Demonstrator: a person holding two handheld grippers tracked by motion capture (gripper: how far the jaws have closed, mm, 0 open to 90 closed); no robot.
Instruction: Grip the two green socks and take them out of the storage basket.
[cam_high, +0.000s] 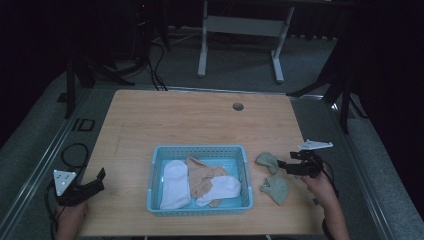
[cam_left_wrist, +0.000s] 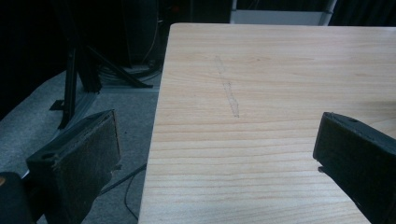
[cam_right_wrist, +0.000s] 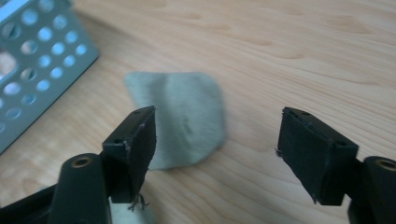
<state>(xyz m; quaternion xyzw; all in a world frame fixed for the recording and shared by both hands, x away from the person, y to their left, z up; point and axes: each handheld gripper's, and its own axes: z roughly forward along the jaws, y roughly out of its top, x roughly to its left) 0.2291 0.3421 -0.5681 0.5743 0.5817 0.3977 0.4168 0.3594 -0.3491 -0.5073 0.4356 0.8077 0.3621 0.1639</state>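
Note:
A light blue basket (cam_high: 200, 151) sits at the front middle of the wooden table and holds two white socks (cam_high: 175, 182) and a tan sock (cam_high: 201, 172). Two grey-green socks lie right of it, one farther back (cam_high: 266, 160) and one nearer (cam_high: 275, 189). My right gripper (cam_high: 284, 165) hovers between them, open, with nothing between its pads. In the right gripper view the farther grey-green sock (cam_right_wrist: 187, 112) lies on the wood just beyond the open right gripper (cam_right_wrist: 217, 144), beside the basket (cam_right_wrist: 42, 65). My left gripper (cam_high: 101, 177) rests open at the table's front left corner.
The left gripper view has the open left gripper (cam_left_wrist: 217, 154) over bare wood at the table's left edge (cam_left_wrist: 156, 126), with grey floor and black stand legs beyond. A round cable hole (cam_high: 238, 106) sits near the table's far edge. A white desk frame (cam_high: 240, 30) stands behind.

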